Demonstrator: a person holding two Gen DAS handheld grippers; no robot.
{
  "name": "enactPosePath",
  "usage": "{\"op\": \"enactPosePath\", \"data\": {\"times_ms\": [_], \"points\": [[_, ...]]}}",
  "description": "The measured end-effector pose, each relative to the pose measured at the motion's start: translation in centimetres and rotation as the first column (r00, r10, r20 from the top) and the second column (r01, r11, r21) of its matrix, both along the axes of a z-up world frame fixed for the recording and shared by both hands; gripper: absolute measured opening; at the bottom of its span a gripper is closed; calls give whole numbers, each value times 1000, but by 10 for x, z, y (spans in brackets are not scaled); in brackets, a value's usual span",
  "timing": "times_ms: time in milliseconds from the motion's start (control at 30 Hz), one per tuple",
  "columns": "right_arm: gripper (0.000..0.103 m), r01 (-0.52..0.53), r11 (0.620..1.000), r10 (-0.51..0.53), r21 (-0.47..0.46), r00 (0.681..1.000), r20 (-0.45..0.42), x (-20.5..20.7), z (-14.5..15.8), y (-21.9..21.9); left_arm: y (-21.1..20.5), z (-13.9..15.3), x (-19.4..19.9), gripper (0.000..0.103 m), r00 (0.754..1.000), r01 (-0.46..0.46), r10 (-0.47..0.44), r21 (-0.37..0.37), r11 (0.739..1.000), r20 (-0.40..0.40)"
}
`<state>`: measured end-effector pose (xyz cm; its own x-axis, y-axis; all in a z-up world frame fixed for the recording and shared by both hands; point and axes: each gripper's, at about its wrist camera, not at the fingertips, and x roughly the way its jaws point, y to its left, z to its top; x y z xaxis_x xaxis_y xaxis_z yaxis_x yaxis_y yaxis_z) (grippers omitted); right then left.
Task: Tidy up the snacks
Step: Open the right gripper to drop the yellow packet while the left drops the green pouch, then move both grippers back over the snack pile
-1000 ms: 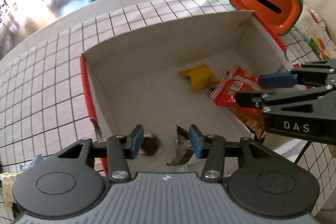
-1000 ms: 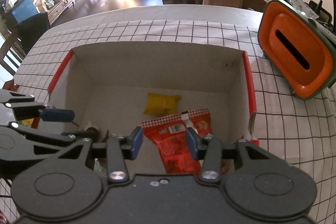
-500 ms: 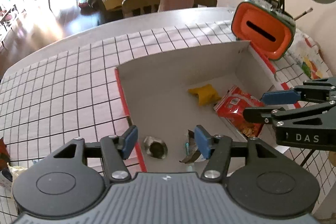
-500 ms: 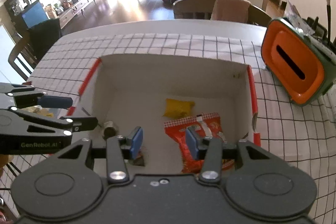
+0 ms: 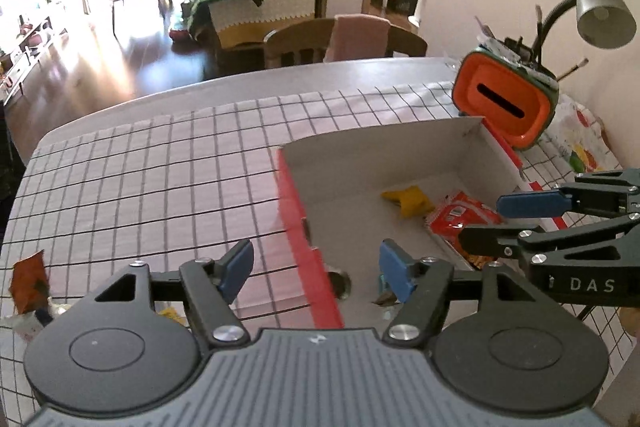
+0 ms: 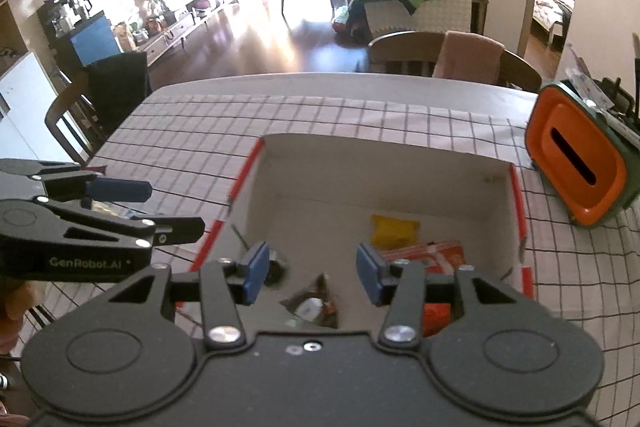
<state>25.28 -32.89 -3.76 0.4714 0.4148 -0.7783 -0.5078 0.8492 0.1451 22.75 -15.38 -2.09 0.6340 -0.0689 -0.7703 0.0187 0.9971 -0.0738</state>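
Left claw [image 5: 316, 269] opening over checked tablecloth [image 5: 160, 163].

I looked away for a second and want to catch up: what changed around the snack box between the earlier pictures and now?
Both grippers pulled back and up from the box, with nothing between their pads. The left gripper has shifted over the box's red left edge, jaws opening wider; the right gripper is opening too. The yellow packet, red packet and dark wrapper stayed inside.

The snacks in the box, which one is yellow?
The small yellow packet, lying toward the back wall of the box. The red bag beside it is bigger, and the dark triangular packet lies nearer the camera.
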Motion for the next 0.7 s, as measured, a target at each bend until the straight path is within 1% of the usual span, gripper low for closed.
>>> {"op": "enactPosePath", "data": {"times_ms": [33, 100, 167, 233, 267, 300, 433, 500, 567, 700], "points": [[51, 0, 1000, 0, 3, 1000, 5, -2, 1, 3, 6, 1, -5, 73, 1000, -9, 9, -3, 1000, 10], [60, 2, 1000, -2, 10, 1000, 24, -7, 2, 9, 15, 3, -13, 74, 999, -27, 27, 2, 1000, 29], [62, -1, 1000, 0, 18, 999, 38, -12, 3, 15, 24, 4, -21, 77, 998, -42, 42, 12, 999, 46], [71, -6, 1000, 6, 16, 999, 44, -16, 2, 23, 34, 5, -29, 77, 997, -56, 55, 12, 998, 57], [78, -7, 1000, 7, 17, 999, 45, -17, 1, 26, 41, 5, -34, 78, 996, -61, 60, 9, 998, 63], [81, -8, 1000, 7, 23, 999, 48, -19, 1, 30, 46, 5, -38, 78, 996, -65, 65, 6, 998, 66], [84, -28, 999, 27, 32, 999, 40, -28, -2, 48, 69, 5, -54, 82, 994, -78, 77, 7, 997, 80], [92, -38, 999, 36, 39, 999, 39, -30, -3, 57, 81, 4, -62, 83, 993, -80, 79, 1, 997, 83], [97, -50, 997, 48, 54, 998, 36, -34, -4, 66, 93, 3, -69, 84, 992, -89, 88, -2, 996, 85], [103, -72, 995, 69, 71, 997, 40, -38, -7, 84, 121, 1, -87, 85, 985, -134, 133, 5, 991, 114]]}}
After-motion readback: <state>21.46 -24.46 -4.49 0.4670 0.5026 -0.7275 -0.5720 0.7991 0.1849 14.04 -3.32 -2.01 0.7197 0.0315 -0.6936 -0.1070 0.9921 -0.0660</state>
